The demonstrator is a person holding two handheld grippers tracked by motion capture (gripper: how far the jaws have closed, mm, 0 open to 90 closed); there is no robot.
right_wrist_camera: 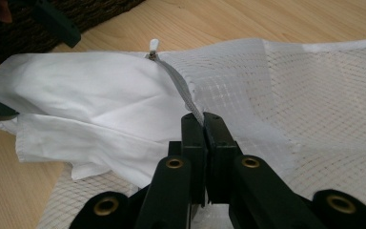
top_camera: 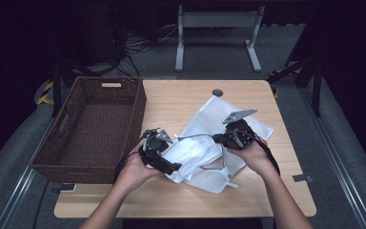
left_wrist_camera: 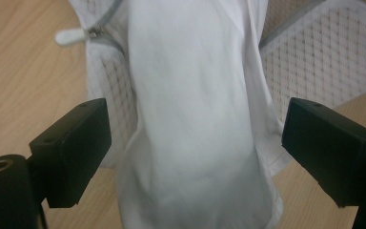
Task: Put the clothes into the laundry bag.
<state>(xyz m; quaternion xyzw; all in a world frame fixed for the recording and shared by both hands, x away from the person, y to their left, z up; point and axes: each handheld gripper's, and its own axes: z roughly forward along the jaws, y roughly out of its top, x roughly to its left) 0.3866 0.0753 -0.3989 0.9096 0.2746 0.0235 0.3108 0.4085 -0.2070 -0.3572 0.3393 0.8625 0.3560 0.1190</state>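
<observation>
- The left gripper is seen with its two black jaws spread wide, nothing being pressed by either pad.
- A smooth white cloth lies between the jaws, running from near to far.
- A white mesh bag is spread behind and beside the cloth.
- A white zipper pull rests on the wooden table at the far left.

In the left tool view the white cloth garment runs off the top and bottom edges, so its full shape cannot be told. There the white mesh laundry bag is cut by the top and right edges. In the right tool view the grey zipper edge disappears between the right tool's closed jaws. In the high view the person's forearms leave the bottom edge.
</observation>
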